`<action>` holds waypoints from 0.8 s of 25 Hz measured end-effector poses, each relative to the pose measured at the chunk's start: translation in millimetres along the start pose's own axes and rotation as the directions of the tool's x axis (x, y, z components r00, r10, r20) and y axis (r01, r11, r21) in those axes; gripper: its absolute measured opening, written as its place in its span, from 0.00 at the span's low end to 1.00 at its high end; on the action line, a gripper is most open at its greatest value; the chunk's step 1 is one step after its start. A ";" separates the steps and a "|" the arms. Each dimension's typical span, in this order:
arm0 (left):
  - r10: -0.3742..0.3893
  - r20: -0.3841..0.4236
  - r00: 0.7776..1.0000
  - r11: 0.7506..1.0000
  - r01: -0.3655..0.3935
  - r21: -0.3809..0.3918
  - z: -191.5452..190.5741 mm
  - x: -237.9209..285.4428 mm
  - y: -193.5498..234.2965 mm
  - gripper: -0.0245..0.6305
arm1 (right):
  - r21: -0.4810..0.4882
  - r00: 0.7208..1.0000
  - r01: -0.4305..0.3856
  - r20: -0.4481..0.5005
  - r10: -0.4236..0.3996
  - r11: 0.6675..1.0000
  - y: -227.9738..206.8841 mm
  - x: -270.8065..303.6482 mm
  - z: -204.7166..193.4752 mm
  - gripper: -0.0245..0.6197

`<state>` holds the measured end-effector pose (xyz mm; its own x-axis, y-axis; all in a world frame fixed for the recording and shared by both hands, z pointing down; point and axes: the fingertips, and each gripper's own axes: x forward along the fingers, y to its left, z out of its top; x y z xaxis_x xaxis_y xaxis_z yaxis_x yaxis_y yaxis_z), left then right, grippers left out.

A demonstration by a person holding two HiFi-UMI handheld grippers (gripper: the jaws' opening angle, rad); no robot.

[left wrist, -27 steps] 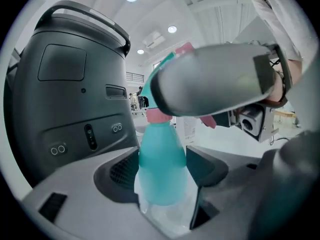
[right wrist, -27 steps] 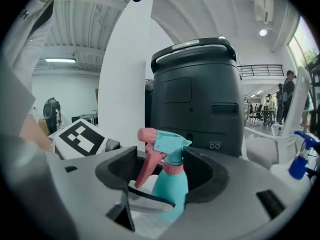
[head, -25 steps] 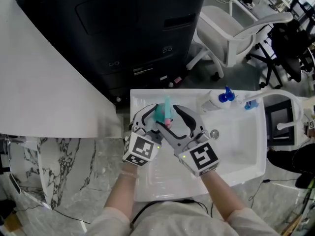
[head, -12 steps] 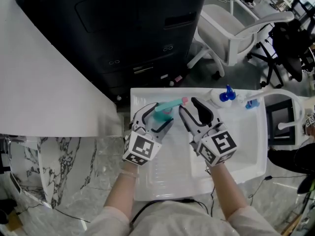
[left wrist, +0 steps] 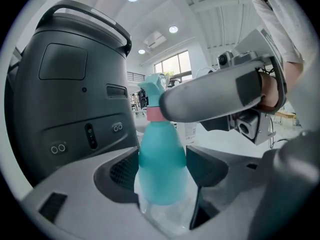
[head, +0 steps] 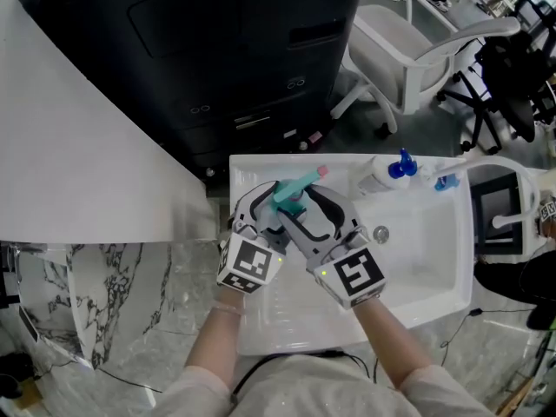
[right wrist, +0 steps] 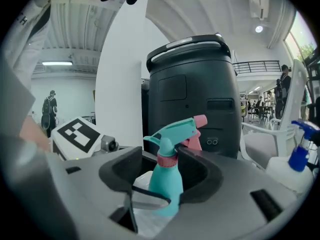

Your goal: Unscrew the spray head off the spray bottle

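Spray bottle (right wrist: pixel 166 186): translucent teal plastic going clear at the base, rounded shoulders, pink collar, teal spray head (right wrist: pixel 175 129) with a pink nozzle. It's held over the white sink (head: pixel 434 268). Left gripper (left wrist: pixel 162 171) is clamped on the body; right gripper (right wrist: pixel 167 164) jaws are opening, with the collar between its matte grey pads.

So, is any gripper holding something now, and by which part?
The left gripper holds the teal spray bottle by its body. The right gripper has its jaws around the pink collar, but they are opening and seem not to clamp it.
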<state>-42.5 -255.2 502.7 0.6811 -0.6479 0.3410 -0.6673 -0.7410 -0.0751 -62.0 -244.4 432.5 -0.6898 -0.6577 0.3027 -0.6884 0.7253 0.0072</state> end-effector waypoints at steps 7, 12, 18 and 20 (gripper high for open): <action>0.001 0.003 1.000 1.000 -0.001 0.001 1.1 0.8 -0.2 0.49 | -0.103 0.999 0.038 -0.015 -0.039 0.994 -7.3 19.1 5.1 0.35; 0.003 0.007 1.000 1.000 -0.003 0.000 1.2 1.3 0.3 0.49 | -0.079 1.000 0.021 0.017 -0.020 0.997 -11.4 16.3 8.4 0.26; 0.006 0.006 1.000 1.000 -0.006 -0.001 2.6 4.4 -0.8 0.50 | -0.056 0.997 0.005 0.071 -0.001 0.998 -15.1 12.0 13.8 0.25; 0.009 0.002 1.000 1.000 -0.009 -0.001 2.3 5.5 -0.5 0.49 | -0.036 0.995 0.005 0.098 -0.001 0.999 -17.0 9.4 17.8 0.25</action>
<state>-37.8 -258.9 502.5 0.6755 -0.6552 0.3381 -0.6741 -0.7347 -0.0770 -60.7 -266.6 418.3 -0.7078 -0.6753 0.2075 -0.6830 0.7292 0.0433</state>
